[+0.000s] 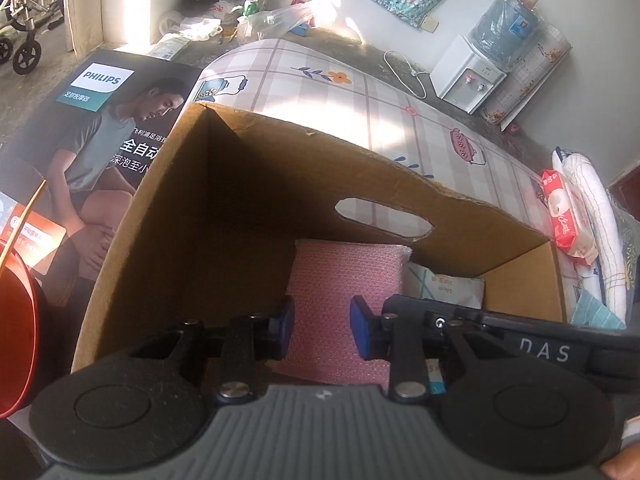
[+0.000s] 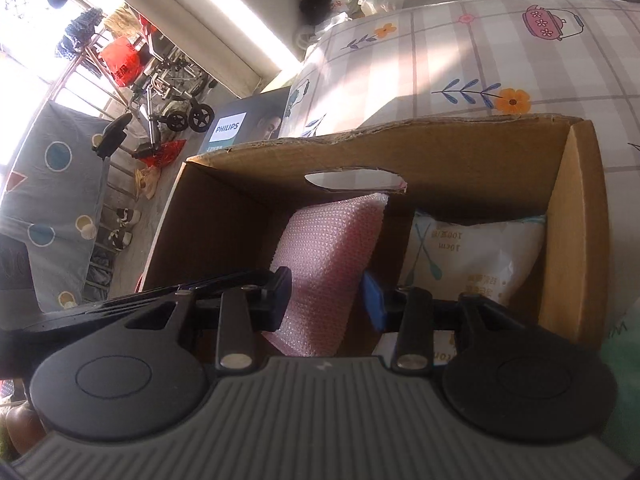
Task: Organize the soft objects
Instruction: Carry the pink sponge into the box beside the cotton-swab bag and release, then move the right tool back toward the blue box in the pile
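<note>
i have both grippers over the open box (image 1: 240, 184). my left gripper (image 1: 322, 330) is spread, nothing pinched, with the pink pack (image 1: 340, 280) below the gap. my right gripper (image 2: 328, 300) is spread too, pads either side of that pack; i can't tell if they touch. a white bag (image 2: 472, 256) lies at the right.

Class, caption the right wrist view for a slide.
Right gripper above an open brown cardboard box holding a pink bubble-wrap packet and a white printed pouch.
</note>
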`<state>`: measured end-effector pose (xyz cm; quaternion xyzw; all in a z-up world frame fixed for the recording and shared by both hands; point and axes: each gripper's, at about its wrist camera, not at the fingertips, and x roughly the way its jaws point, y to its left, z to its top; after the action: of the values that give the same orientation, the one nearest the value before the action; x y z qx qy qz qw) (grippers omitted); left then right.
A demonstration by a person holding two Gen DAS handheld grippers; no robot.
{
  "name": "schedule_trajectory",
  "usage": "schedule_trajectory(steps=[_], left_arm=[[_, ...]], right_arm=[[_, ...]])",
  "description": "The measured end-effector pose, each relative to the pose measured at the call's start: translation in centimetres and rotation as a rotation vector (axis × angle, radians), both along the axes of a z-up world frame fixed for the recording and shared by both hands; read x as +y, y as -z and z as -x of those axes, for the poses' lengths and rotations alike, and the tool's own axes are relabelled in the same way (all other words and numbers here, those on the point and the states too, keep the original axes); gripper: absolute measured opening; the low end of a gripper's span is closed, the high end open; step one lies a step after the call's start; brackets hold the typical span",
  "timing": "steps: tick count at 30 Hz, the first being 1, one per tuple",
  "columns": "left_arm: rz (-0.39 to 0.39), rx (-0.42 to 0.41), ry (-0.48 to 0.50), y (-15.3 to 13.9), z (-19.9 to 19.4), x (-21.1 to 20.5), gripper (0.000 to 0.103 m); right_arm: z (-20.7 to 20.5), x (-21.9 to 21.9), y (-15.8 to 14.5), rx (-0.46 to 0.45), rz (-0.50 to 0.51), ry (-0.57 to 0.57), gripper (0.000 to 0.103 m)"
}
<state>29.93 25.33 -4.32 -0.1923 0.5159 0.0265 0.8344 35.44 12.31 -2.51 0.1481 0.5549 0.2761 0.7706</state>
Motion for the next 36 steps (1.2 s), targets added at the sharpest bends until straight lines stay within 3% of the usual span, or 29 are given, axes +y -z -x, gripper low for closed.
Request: schedule_trajectory(steps=[4, 9, 13, 17, 25, 27, 33, 36], left_arm=[[0.0, 0.033, -0.008, 1.7, -0.5, 0.2, 0.03], [0.006, 0.024, -0.023, 1.4, -0.2, 0.3, 0.031], [-0.026, 0.006, -0.062, 0.9, -0.2, 0.4, 0.049], [-0.05, 0.01, -0.107, 1.3, -1.0, 0.5, 0.053], [0.045, 0.103, -0.081, 2.9, -1.4, -0.3, 0.055], [0.026, 0.112, -0.09, 2.9, -0.9, -0.8, 0.057], [0.021, 0.07, -0.126, 1.8, 0.4, -0.7, 0.065], [-0.018, 0.023, -0.152, 0.3, 1.4, -0.7, 0.07]], right_arm=[[-0.2, 0.6, 0.8, -0.01, 0.032, -0.038, 0.039], [-0.2, -0.3, -0.2, -0.054, 0.016, -0.031, 0.039], [0.6, -2.2, -1.8, -0.066, -0.046, -0.004, 0.039], [2.2, -4.2, -3.9, -0.105, -0.099, 0.013, 0.04], [5.2, -9.2, -5.9, -0.149, -0.137, 0.046, 0.041], [5.5, -10.2, -6.0, -0.144, -0.149, 0.064, 0.041], [7.1, -13.2, -5.9, -0.149, -0.182, 0.114, 0.042], [8.3, -14.9, -6.3, -0.165, -0.209, 0.135, 0.042]])
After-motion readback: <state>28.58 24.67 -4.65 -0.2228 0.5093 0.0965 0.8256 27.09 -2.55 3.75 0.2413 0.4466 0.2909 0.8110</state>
